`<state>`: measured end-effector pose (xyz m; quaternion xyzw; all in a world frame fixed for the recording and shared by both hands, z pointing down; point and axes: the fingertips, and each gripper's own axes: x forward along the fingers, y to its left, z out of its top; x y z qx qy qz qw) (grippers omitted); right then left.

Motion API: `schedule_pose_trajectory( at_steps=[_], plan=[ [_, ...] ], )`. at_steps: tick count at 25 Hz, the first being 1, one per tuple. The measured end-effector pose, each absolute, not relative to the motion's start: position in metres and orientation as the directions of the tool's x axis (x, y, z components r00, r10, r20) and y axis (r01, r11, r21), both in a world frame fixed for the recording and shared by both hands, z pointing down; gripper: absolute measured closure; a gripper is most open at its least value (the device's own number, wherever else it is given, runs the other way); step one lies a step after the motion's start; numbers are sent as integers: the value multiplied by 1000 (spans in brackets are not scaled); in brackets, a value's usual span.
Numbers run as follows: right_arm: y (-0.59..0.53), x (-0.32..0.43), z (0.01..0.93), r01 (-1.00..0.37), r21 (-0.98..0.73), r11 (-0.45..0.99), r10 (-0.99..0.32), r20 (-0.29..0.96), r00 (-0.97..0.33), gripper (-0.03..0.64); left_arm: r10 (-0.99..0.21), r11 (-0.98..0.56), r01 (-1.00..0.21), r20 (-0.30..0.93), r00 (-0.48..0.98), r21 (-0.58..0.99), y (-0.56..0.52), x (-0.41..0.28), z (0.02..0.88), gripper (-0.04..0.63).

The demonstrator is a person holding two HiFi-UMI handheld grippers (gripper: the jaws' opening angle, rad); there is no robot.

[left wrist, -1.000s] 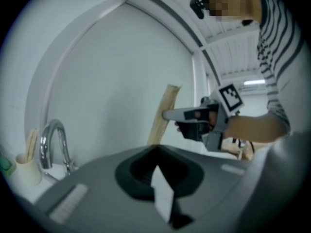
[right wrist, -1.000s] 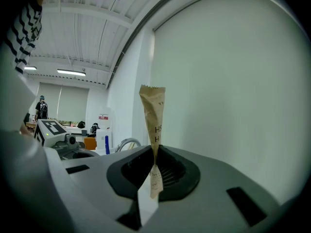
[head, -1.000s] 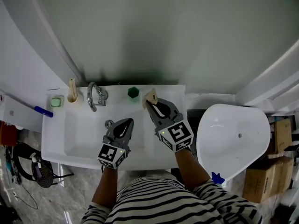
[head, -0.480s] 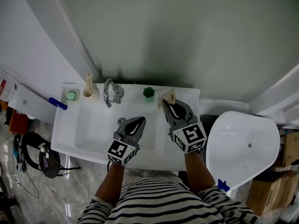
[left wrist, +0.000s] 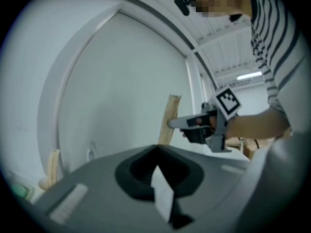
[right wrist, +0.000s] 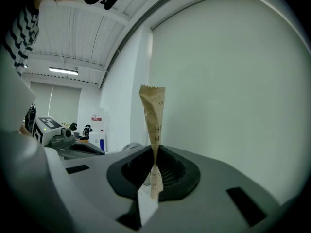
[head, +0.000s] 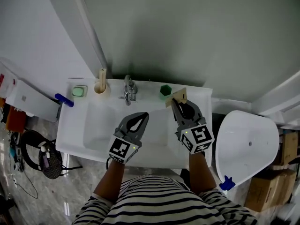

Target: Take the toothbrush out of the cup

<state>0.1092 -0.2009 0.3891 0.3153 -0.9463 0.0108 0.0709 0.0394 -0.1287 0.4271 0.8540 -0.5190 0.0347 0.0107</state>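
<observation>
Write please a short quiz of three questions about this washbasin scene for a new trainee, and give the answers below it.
1. True or false: the left tool is shut and holds nothing.
2. What is gripped in the right tool? A) a towel B) a tan paper packet C) a sponge
3. Fill in: in the head view, the green cup stands to the ___ of the faucet.

Key: 1 true; 2 B; 3 right.
</observation>
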Motion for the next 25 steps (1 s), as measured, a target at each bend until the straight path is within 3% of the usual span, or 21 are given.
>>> schedule_pose_trajectory(
  at_steps=[15,25],
  plan=[
    [-153,-16,375,-751,72,656,-752,146,-643,586,-855,-515,-855,33,517,56,-84,-154,440,591],
    [-104,-69,380,-829,91,552,-829,168,-534,586,-804,-591,-803,31,594,74,-44,-225,444,591]
  ],
)
